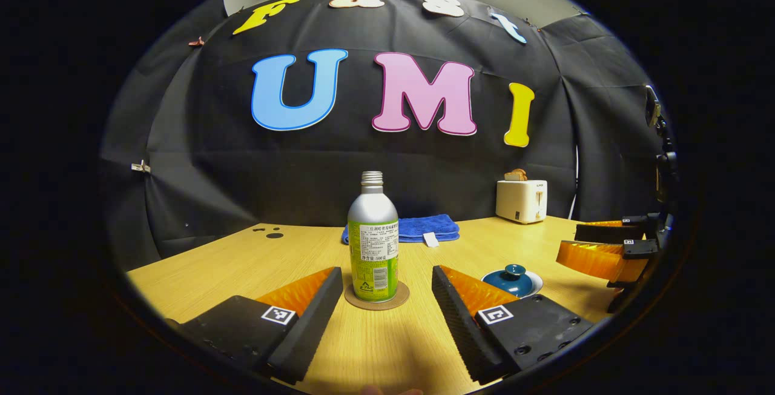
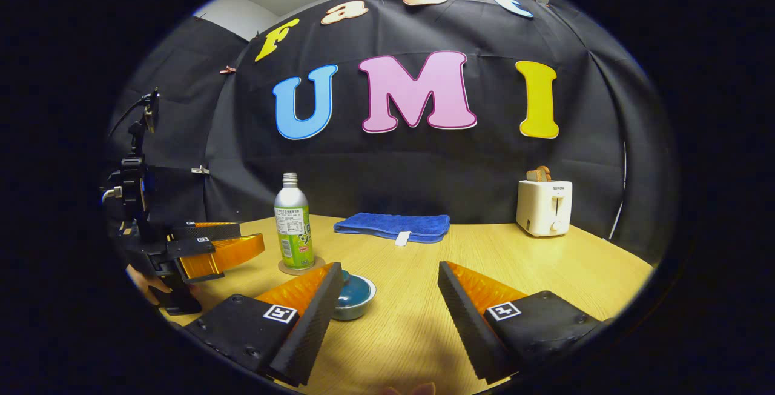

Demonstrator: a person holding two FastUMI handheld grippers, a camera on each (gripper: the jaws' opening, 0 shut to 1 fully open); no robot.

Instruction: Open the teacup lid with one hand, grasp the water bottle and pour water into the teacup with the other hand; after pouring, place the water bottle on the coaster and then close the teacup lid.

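A silver bottle with a green label and no cap stands upright on a round cork coaster, just beyond my left gripper. That gripper is open, with nothing between its fingers. The blue teacup sits to its right with its knobbed lid on. In the right gripper view, the teacup lies low on the table, partly hidden behind one finger of my open right gripper. The bottle and coaster stand farther left, beside the left gripper.
A folded blue towel lies at the back of the wooden table. A white toaster with bread in it stands at the back right. The right gripper hovers at the table's right side, and a hand holds the left one.
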